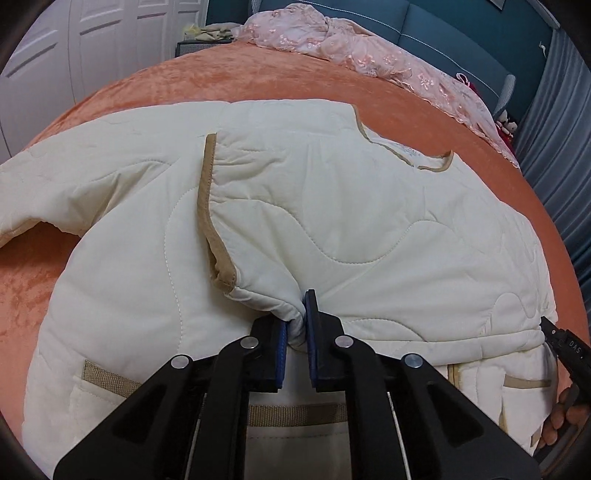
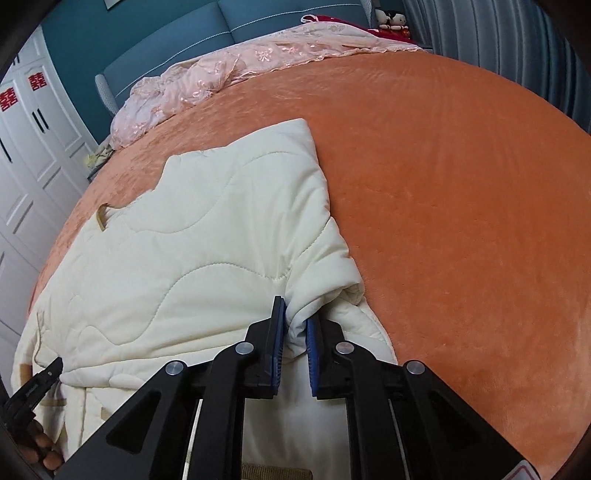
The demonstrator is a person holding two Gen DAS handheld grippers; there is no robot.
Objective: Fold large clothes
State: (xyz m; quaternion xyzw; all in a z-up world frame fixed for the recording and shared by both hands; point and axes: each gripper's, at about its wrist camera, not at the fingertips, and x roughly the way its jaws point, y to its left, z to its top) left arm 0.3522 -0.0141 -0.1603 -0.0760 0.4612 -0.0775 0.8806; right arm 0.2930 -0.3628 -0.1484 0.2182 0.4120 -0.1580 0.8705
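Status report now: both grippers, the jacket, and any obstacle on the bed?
Left gripper shut on cream jacket. Right gripper shut on same jacket, folded edge. Jacket part-folded on orange bed. Pink blanket far off, not in the way.

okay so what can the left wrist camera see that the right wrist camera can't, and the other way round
Only the left wrist view shows the jacket's tan-trimmed front edge and its pockets. Only the right wrist view shows the red paper cutouts on the wardrobe doors and two dolls by the headboard. Both show the cream quilted jacket on the orange bedspread, the pink lace cloth, and jaws clamped on jacket fabric: left gripper, right gripper.
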